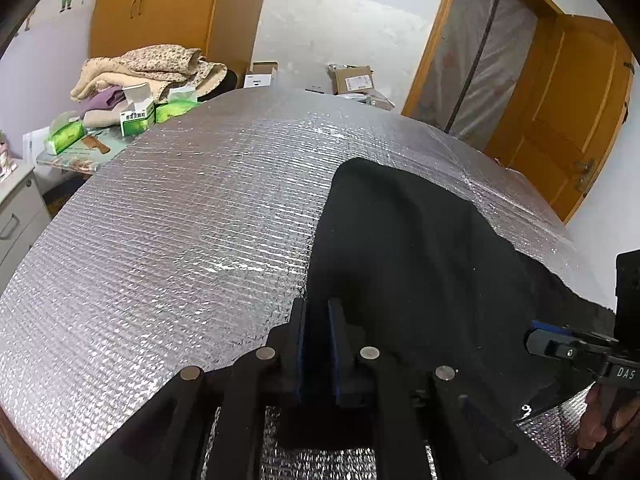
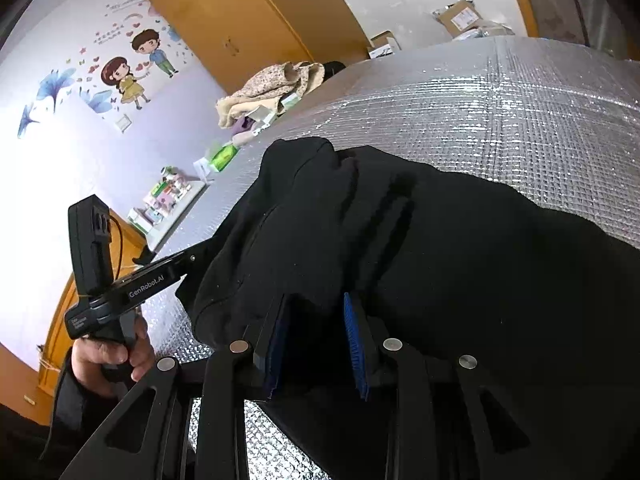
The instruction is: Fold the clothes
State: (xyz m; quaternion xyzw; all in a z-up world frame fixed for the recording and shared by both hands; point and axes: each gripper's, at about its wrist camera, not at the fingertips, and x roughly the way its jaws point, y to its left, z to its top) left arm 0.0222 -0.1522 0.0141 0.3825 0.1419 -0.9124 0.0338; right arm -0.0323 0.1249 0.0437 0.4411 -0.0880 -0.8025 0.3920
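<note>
Silver quilted foil mat (image 1: 180, 220) covers the work surface and serves as landmark. Black garment (image 1: 400, 240) lies bunched on the near part of the mat, toward its right side in the left wrist view. Left gripper (image 1: 318, 312) sits at the garment's left edge with jaws narrow and dark cloth between the pads; it appears to pinch that edge. Right gripper (image 2: 318, 316) has jaws wider, a thick wad of the same cloth between its blue pads (image 2: 354, 340), apparently gripped. Judgement: folding is at an early or middle stage; folds are loose and rumpled, nothing is squared off, and flattening is left. Beyond the mat's far left corner: heaped blankets (image 1: 152, 68), green tissue packs (image 1: 66, 136). Cardboard boxes (image 1: 354, 78) behind its far edge. Nothing lies on the mat in the fold's way.
</note>
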